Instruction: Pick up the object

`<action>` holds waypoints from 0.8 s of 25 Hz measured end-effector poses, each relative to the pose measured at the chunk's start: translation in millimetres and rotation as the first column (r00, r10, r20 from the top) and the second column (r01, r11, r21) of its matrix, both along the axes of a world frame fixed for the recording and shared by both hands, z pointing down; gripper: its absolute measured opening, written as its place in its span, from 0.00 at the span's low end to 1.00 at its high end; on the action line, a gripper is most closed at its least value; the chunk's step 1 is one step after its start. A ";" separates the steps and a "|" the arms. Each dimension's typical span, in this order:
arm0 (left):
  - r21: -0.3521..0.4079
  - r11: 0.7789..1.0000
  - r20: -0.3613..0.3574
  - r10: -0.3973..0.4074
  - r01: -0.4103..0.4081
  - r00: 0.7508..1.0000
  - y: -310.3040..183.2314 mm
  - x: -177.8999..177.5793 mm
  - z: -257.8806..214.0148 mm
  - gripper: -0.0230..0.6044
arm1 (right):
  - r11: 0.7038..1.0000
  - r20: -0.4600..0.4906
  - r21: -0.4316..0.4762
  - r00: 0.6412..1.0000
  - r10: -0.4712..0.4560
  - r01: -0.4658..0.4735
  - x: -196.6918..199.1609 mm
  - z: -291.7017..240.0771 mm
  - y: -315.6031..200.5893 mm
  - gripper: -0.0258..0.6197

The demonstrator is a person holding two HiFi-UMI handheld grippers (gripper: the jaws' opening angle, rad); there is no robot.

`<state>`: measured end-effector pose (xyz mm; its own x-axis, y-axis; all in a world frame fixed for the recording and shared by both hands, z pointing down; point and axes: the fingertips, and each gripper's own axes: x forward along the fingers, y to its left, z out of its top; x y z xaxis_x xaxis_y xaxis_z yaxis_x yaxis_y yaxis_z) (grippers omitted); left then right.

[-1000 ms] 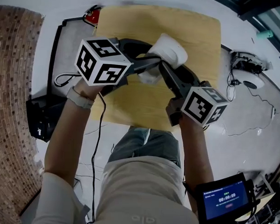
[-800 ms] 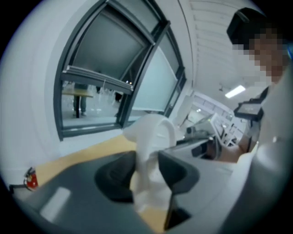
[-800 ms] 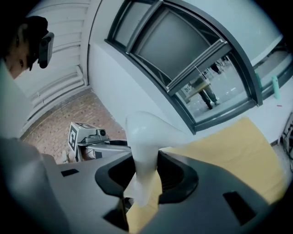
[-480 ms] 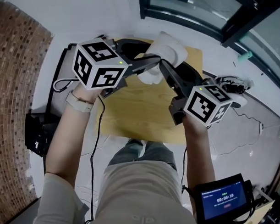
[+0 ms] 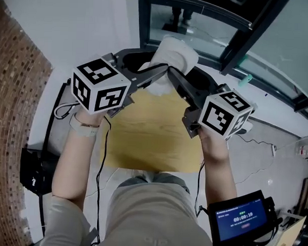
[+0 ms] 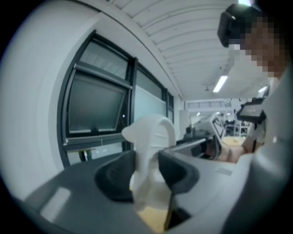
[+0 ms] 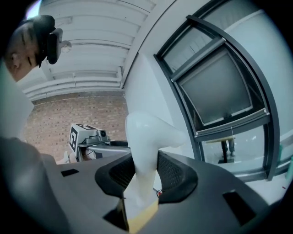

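White object [image 5: 174, 51] top centre of head view, held aloft above wooden tabletop [image 5: 153, 140]. Left gripper [image 5: 157, 70] clamps it from left, pads pressing its sides [image 6: 149, 137]. Right gripper [image 5: 175, 76] clamps it from right, pads tight on narrow lower part [image 7: 145, 151]. Window frame [image 5: 232, 44] upper right. Brick wall [image 5: 13, 115] left edge. Blue-screen device [image 5: 243, 219] lower right.

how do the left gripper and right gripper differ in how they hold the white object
The left gripper comes at the white object from the left of the head view, the right gripper from the right. The left gripper's marker cube sits higher in that view than the right gripper's marker cube. Shared: both are shut on the white object, jaws pressed against it, holding it clear of the yellow board below.
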<state>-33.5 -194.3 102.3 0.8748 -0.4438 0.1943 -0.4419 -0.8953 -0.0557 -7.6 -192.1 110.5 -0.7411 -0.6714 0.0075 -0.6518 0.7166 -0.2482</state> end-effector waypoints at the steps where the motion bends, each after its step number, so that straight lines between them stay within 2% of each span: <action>1: 0.020 1.000 -0.007 -0.001 0.001 1.000 3.9 1.5 -11.8 0.27 | 1.000 -0.005 0.019 1.000 -0.001 0.001 1.7 -11.9 3.5 0.27; 9: 0.119 0.992 -0.115 -0.029 0.043 0.993 -0.4 -10.3 -55.1 0.27 | 0.991 -0.064 0.134 0.998 -0.023 0.032 -8.3 -56.5 -1.2 0.27; 20: 0.217 0.971 -0.220 -0.052 0.101 0.974 11.7 -16.8 -77.1 0.27 | 0.963 -0.130 0.247 0.989 -0.075 0.106 -14.7 -81.8 9.8 0.27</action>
